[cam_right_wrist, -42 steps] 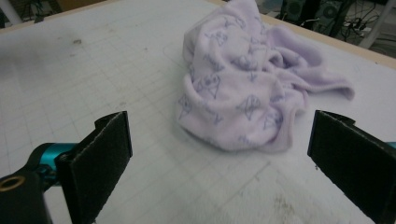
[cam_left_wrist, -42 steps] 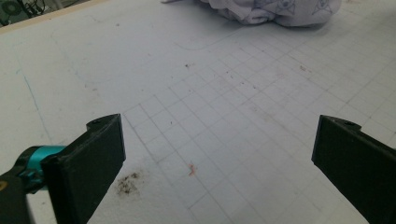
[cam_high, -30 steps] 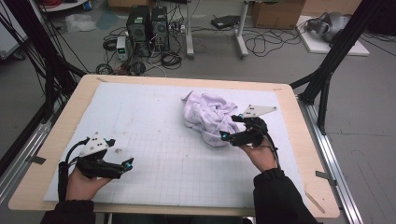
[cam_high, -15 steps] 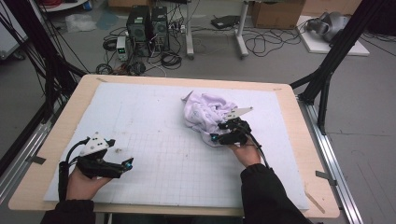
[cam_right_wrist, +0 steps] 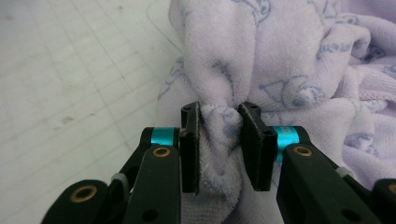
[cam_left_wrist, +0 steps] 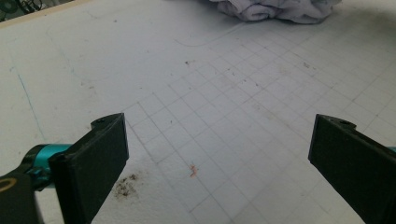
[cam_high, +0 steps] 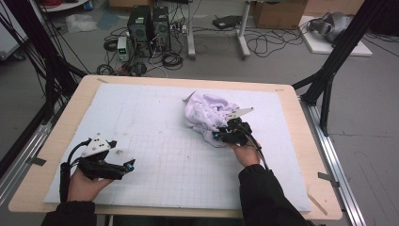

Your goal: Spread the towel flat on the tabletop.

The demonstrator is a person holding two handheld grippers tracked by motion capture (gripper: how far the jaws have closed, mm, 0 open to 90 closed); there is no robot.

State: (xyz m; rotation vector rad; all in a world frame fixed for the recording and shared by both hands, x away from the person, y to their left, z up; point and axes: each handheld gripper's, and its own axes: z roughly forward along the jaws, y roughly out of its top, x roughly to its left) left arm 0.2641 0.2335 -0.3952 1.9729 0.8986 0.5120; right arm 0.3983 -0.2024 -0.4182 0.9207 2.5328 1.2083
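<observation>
A white gridded foam mat (cam_high: 155, 136) covers the pale wooden table (cam_high: 61, 136). Right of centre lies a crumpled lilac printed terry towel (cam_high: 207, 113). The right gripper (cam_right_wrist: 219, 135) pinches a fold, seemingly at its near edge. At lower left, the left gripper (cam_left_wrist: 219, 154) gapes wide, holding nothing.

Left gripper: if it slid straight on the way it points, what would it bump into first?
Probably the crumpled towel; before that, the left gripper, jaws wide apart, faces bare gridded mat.
</observation>
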